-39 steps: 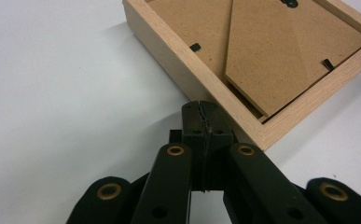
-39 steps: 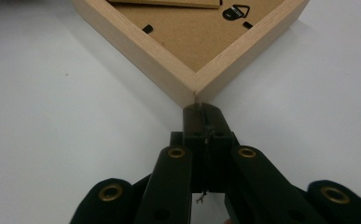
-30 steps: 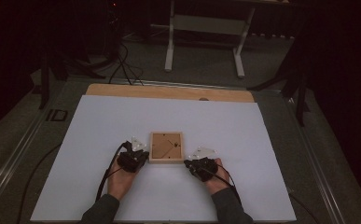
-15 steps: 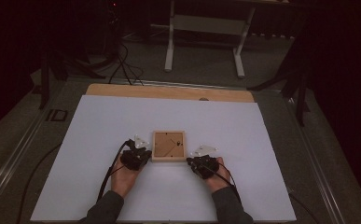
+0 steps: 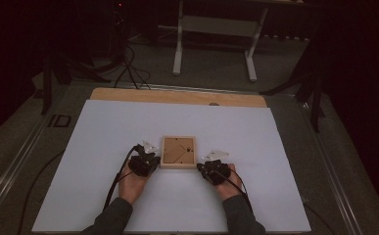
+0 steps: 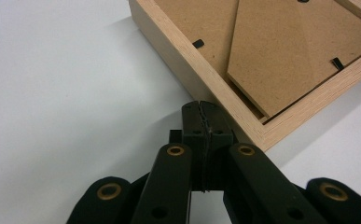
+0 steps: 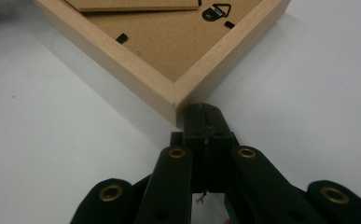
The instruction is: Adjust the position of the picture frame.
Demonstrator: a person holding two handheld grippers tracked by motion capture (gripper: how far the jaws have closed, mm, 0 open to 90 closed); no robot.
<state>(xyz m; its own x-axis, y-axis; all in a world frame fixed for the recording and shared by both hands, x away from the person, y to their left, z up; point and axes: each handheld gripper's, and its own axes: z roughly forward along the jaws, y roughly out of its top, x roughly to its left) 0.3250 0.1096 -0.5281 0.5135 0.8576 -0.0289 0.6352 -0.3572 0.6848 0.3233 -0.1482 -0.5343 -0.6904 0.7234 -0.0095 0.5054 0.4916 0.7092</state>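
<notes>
Square light-wood picture frame [image 5: 178, 152], lying face down with its brown fibreboard back panel [image 6: 281, 51] up, sits on the white sheet [image 5: 104, 142] covering the table, near the front centre between the two hands. A fold-out stand flap lies flat on the back; small black retaining clips [image 6: 197, 43] and a black hanger ring [image 7: 217, 11] show on it.

Left gripper [image 5: 144, 160]: jaws fully closed, pressed together, nothing between them. The tip sits right at the frame's near left corner, just beside or touching the wooden edge; contact is hard to tell in the left gripper view. Right gripper [image 5: 210, 170]: jaws also closed and empty, tip right at the frame's near right corner, apparently touching the wood in the right gripper view.

Compared with a second ago: the frame is in about the same spot, and both grippers sit at the same corners, jaws closed as before. The left hand has shifted only slightly; the right has not moved.

Further out: a wooden board edge [image 5: 177, 96] shows past the sheet, with a white metal stand [image 5: 216, 29] and black cables [image 5: 128, 63] on the floor beyond.
</notes>
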